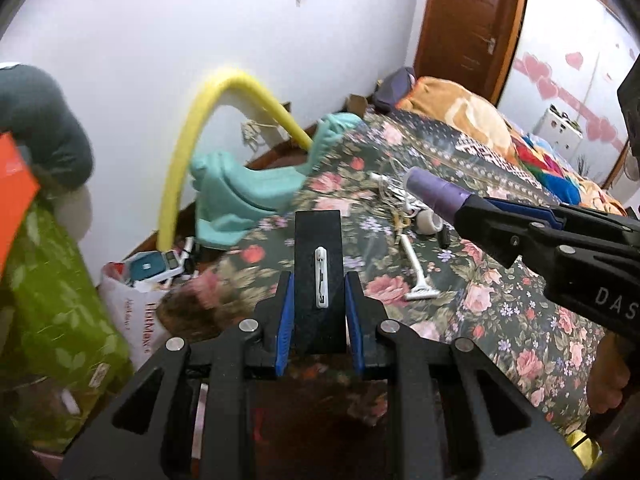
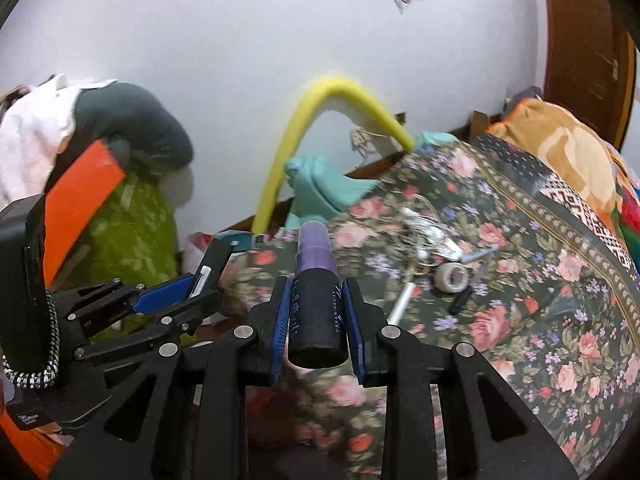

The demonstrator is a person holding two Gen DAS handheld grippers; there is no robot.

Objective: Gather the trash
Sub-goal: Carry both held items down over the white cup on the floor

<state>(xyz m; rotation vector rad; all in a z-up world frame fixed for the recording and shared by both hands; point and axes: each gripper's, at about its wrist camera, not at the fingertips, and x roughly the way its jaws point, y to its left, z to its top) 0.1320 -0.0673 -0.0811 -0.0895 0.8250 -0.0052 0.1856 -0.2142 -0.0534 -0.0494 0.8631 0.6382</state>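
My left gripper [image 1: 319, 280] is shut on a flat black badge with a white pin clip [image 1: 319, 264], held above the floral bedspread [image 1: 500, 300]. It also shows in the right wrist view [image 2: 200, 286], still holding the black badge [image 2: 212, 268]. My right gripper [image 2: 316, 300] is shut on a dark cosmetic tube with a purple cap [image 2: 315, 280]. In the left wrist view the right gripper [image 1: 476, 216] holds that tube [image 1: 434, 190] over the bed. On the bed lie a white razor [image 1: 416, 272], a tape roll [image 1: 428, 222] and tangled white cords [image 1: 394, 188].
A white plastic bag [image 1: 136, 304] with packaging in it sits on the floor left of the bed. A teal plastic seat [image 1: 240, 196] and a yellow foam tube [image 1: 192, 140] stand by the wall. A green bundle [image 1: 52, 292] is at the left. An orange blanket [image 1: 460, 108] lies far up the bed.
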